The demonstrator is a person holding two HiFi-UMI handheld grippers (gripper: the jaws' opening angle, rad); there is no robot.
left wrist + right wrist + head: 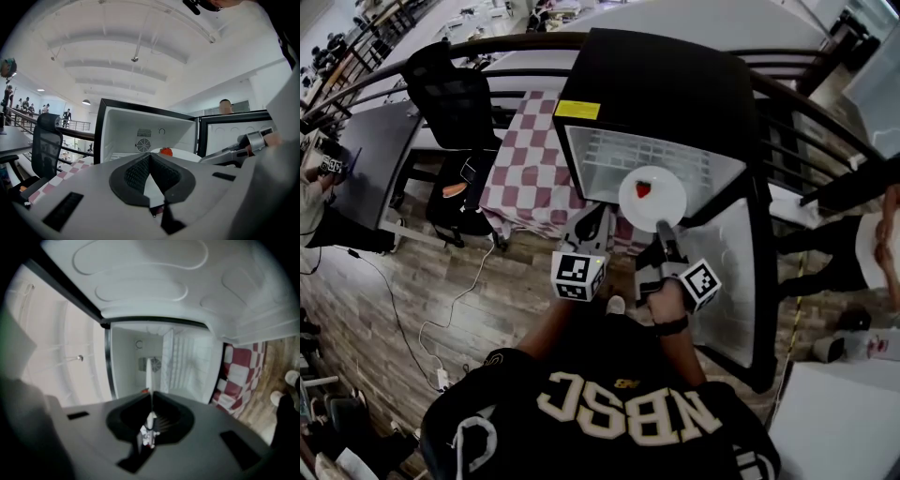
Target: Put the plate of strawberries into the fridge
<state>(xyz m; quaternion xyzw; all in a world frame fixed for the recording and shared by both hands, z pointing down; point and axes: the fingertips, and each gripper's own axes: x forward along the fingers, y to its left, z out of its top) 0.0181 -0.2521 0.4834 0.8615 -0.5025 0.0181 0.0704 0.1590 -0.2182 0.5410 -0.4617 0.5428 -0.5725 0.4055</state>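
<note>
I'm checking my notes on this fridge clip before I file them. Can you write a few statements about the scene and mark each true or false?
1. The fridge stands with its door open. True.
2. Three strawberries lie on the plate. False: only one strawberry is on it.
3. The right gripper has its jaws shut on the plate's rim. True.
4. The tablecloth beside the fridge is plain blue. False: it is checked red and white.

Strawberry (144, 390) largely behind right tongs (151, 394)
</note>
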